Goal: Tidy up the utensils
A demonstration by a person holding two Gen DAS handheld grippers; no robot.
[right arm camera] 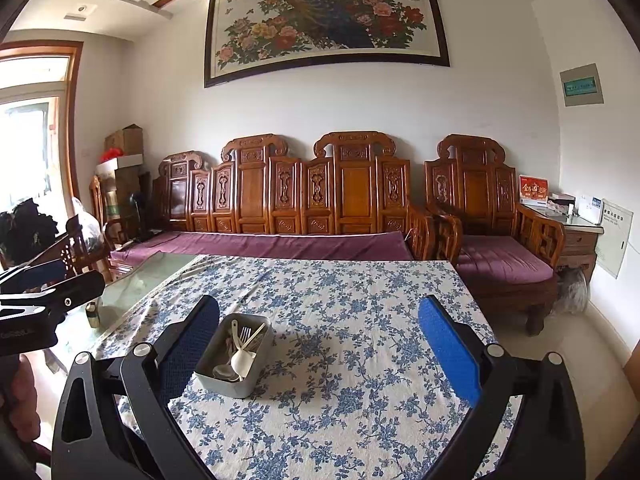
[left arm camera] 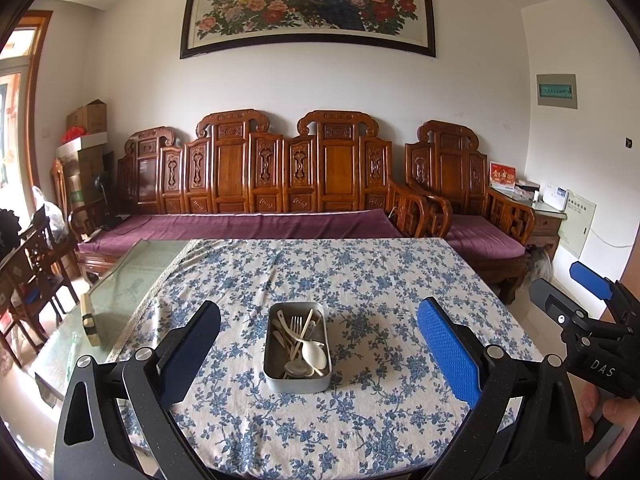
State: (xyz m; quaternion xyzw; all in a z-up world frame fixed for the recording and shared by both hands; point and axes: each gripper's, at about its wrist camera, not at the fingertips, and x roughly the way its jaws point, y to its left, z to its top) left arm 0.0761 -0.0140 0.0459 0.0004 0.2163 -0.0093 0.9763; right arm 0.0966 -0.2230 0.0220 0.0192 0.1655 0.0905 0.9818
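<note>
Both grippers idle, nothing held. Left gripper (left arm camera: 318, 354) has its jaws spread wide, hovering above the table with the metal tin (left arm camera: 297, 347) framed dead centre between the pads. Right gripper (right arm camera: 319, 354) is equally wide, hanging off to the right of the tin (right arm camera: 234, 356), so in its view the tin sits close to the left finger. All utensils are piled in that one tin on the floral tablecloth (left arm camera: 360, 280): a fork (left arm camera: 296, 326), a white spoon (left arm camera: 313, 353), chopsticks (left arm camera: 307, 326), more spoons underneath, all overlapping. Risks, as I read it: 1) the pile is tangled, so pulling one piece likely drags or flips a neighbour out; the fork tines look laced among the handles. 2) The tin looks light and sits on loose cloth, so a side load from either finger could skate it or bunch the cloth; likely needs one gripper bracing the wall. 3) Wide flat pads vs thin handles lying low in the tin: a pinch may slip off or catch two items. 4) Tin walls limit approach angle; coming in tilted could clip the rim and tip it. 5) Both grippers heading to the same tin could collide. Uncovered glass tabletop (left arm camera: 132, 276) to the left is slick, poor drop zone.
</note>
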